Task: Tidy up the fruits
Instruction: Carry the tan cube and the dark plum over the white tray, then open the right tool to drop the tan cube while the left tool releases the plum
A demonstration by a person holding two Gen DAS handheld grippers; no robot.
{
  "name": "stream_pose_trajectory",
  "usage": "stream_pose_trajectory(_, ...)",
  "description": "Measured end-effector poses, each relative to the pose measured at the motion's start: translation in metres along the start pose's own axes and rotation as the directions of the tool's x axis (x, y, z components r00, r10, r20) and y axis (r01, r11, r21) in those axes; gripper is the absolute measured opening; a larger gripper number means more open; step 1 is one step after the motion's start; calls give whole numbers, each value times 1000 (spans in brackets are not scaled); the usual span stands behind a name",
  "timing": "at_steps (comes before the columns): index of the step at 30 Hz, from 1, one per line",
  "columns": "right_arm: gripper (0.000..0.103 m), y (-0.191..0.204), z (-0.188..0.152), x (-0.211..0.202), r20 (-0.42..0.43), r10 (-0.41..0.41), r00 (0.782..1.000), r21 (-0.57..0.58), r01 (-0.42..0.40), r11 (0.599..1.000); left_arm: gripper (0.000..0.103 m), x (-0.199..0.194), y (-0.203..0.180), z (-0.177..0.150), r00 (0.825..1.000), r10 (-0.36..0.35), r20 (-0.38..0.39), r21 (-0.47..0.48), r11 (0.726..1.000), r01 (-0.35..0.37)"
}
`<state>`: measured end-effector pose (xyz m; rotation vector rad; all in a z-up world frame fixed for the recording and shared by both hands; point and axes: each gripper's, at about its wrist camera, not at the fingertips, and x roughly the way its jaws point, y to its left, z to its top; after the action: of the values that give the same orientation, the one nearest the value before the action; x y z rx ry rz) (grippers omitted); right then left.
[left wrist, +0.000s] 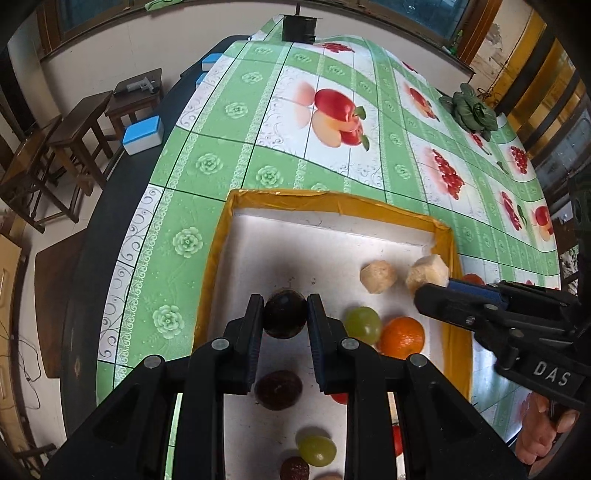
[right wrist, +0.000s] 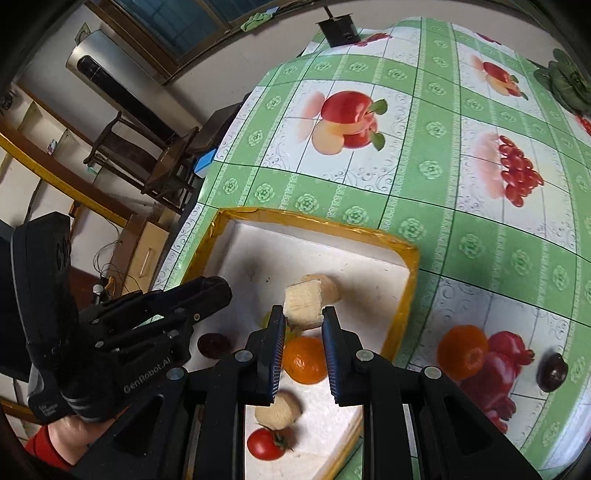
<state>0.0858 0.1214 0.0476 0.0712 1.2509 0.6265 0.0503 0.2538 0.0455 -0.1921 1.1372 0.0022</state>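
A white foam tray with a yellow taped rim (left wrist: 218, 251) (right wrist: 402, 295) lies on the fruit-print tablecloth. My left gripper (left wrist: 285, 314) is shut on a dark round fruit (left wrist: 285, 314) above the tray. My right gripper (right wrist: 303, 321) (left wrist: 436, 291) is shut on a pale beige cut piece (right wrist: 303, 304) (left wrist: 428, 273) over the tray's far right corner. In the tray lie an orange (left wrist: 402, 338) (right wrist: 304, 360), two green grapes (left wrist: 364, 325) (left wrist: 317, 450), a dark fruit (left wrist: 277, 389) (right wrist: 213, 345), another beige piece (left wrist: 378, 276), a third beige piece (right wrist: 277, 410) and a cherry tomato (right wrist: 265, 443).
A dark plum (right wrist: 552, 371) lies on the cloth right of the tray. A leafy green vegetable (left wrist: 472, 110) (right wrist: 567, 81) lies at the far right. A dark box (left wrist: 299, 27) stands at the far table edge. Wooden stools (left wrist: 74, 129) and a blue-white box (left wrist: 143, 134) are left.
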Motion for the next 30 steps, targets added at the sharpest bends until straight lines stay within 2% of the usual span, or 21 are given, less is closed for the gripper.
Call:
stream_pose_trajectory(6, 20, 4, -1, 22, -64, -39, 997, -23, 38, 999, 21, 8, 2, -4, 1000, 4, -11, 0, 1000, -4)
stream_pose_trajectory(12, 20, 3, 0, 32, -86, -49, 995, -31, 47, 998, 21, 9, 4, -6, 1000, 4, -15, -8, 1000, -4)
stream_pose_trajectory(19, 20, 19, 2, 40, -92, 7, 996, -55, -12, 998, 21, 11, 7, -12, 1000, 12, -25, -11, 1000, -13)
stream_pose_trajectory(24, 24, 16, 4, 40, -80, -26, 996, -40, 23, 999, 21, 11, 7, -12, 1000, 16, -26, -19, 1000, -16)
stream_pose_trajectory(30, 24, 9, 1, 36, -83, -30, 996, -21, 28, 999, 21, 11, 5, -13, 999, 28, -24, -24, 999, -28)
